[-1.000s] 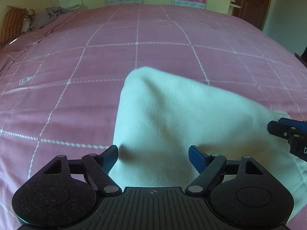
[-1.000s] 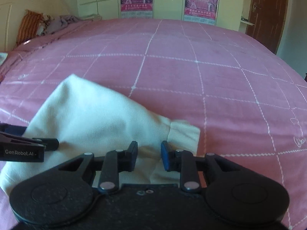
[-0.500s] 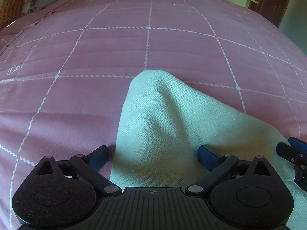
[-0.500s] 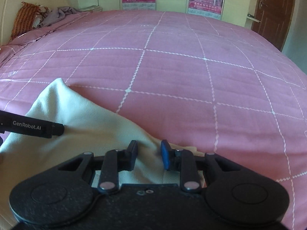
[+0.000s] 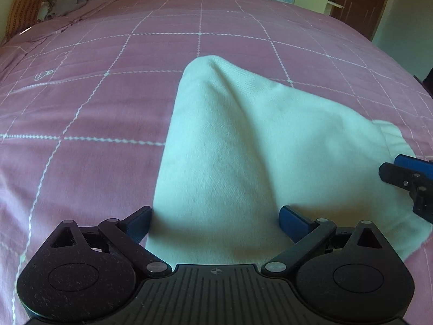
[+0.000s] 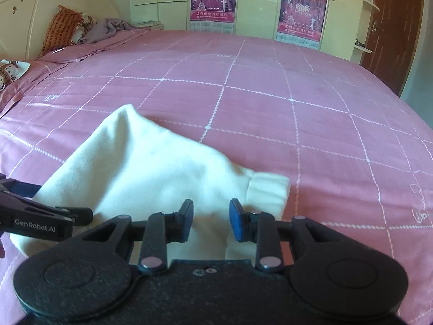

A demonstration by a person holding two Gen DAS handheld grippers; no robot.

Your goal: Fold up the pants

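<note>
The white pants (image 5: pixel 243 149) lie folded in a tapered shape on the pink bed cover, with a ribbed band at the right end (image 6: pixel 268 189). My left gripper (image 5: pixel 215 223) is wide open, its fingers either side of the cloth's near edge, which fills the gap between them. My right gripper (image 6: pixel 211 220) is partly open over the near edge by the band, and nothing is pinched. In the left wrist view the right gripper's fingers (image 5: pixel 406 173) come in from the right edge. In the right wrist view the left gripper (image 6: pixel 40 216) comes in from the left.
The bed (image 6: pixel 257 94) has a pink quilt with a white grid. Pillows and a grey blanket (image 6: pixel 89 28) lie at the far left by the headboard. Wardrobe doors with posters (image 6: pixel 213 0) stand behind, and a brown door (image 6: pixel 392 27) is at the right.
Both cameras dipped toward the bed half a second ago and have risen back. The left gripper is slightly wider than a second ago. The pants show no clear shift.
</note>
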